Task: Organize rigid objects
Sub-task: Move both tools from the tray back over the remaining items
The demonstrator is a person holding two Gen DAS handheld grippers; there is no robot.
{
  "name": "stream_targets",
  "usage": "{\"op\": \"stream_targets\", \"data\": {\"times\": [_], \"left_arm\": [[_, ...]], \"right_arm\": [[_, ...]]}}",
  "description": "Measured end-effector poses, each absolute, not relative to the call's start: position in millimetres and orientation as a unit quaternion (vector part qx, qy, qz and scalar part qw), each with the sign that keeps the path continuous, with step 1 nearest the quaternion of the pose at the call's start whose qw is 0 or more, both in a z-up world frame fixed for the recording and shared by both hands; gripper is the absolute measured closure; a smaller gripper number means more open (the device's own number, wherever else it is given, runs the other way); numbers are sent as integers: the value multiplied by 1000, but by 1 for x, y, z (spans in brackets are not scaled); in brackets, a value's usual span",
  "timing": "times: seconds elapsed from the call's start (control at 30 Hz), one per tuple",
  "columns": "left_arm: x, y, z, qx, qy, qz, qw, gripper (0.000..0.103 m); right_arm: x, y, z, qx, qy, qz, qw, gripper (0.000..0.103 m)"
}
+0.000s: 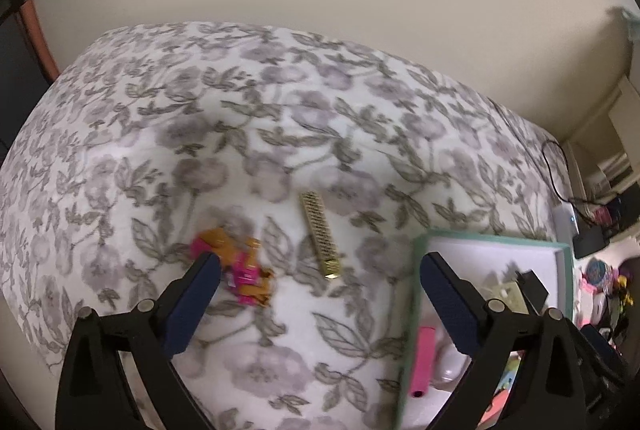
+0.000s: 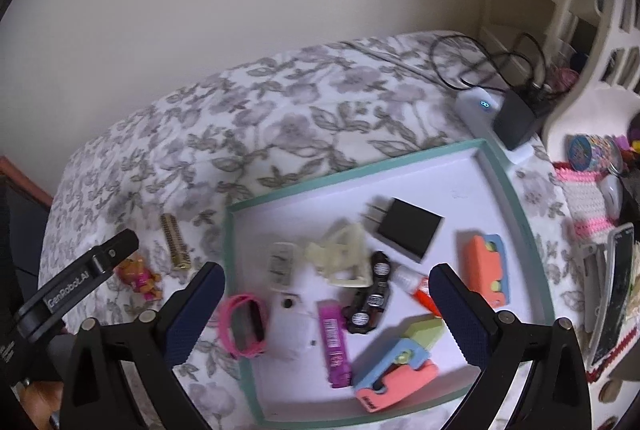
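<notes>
Left gripper (image 1: 320, 282): 2 blue-padded fingers (image 1: 198, 296) spread wide, holding nothing, above the floral-printed bedspread (image 1: 240, 110). Just beyond the left finger lies 1 orange-and-pink toy figure (image 1: 236, 270), blurred, its lower part cut off by the pad. Near it, apart, lies 1 slim gold rectangular bar (image 1: 320, 234), lengthwise on the cloth. The right finger overlaps the corner of the white shallow tray with a teal rim (image 1: 416, 270); only part of the tray shows here.

Right gripper (image 2: 326, 304): fingers (image 2: 460, 310) likewise wide apart and empty, over the tray (image 2: 230, 250). Contents, counted: 1 black plug adapter (image 2: 408, 232), 1 pink wristband (image 2: 246, 324) overhanging the left rim, 1 purple stick (image 2: 334, 342), 1 cream plastic frame (image 2: 344, 254), 1 white-and-red small tube (image 2: 416, 286) partly behind the right finger, 2 coral-and-blue foam blocks (image 2: 484, 266), 1 black cluster of round-capped pieces (image 2: 372, 302), and pale white items too washed-out to identify. The other gripper's black body (image 2: 76, 282) hangs over the toy figure (image 2: 138, 278); the gold bar (image 2: 176, 246) lies just outside the tray's left rim. Open bedspread (image 2: 280, 118) extends behind the tray toward the wall.
</notes>
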State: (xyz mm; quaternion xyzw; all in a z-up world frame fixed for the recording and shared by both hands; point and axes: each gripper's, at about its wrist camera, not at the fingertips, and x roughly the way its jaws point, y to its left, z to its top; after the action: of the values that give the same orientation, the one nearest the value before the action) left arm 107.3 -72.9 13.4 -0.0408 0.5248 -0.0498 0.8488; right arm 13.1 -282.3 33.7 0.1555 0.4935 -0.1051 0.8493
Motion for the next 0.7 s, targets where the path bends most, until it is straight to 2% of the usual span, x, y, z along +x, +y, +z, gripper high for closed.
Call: {"op": "stream_targets", "data": {"times": [0.33, 0.7], "left_arm": [[114, 17, 18, -93, 508, 33, 856, 3], [116, 78, 21, -126, 491, 71, 859, 3]], "right_arm": [[34, -202, 31, 107, 505, -33, 856, 0], [49, -142, 23, 81, 517, 8, 852, 0]]}}
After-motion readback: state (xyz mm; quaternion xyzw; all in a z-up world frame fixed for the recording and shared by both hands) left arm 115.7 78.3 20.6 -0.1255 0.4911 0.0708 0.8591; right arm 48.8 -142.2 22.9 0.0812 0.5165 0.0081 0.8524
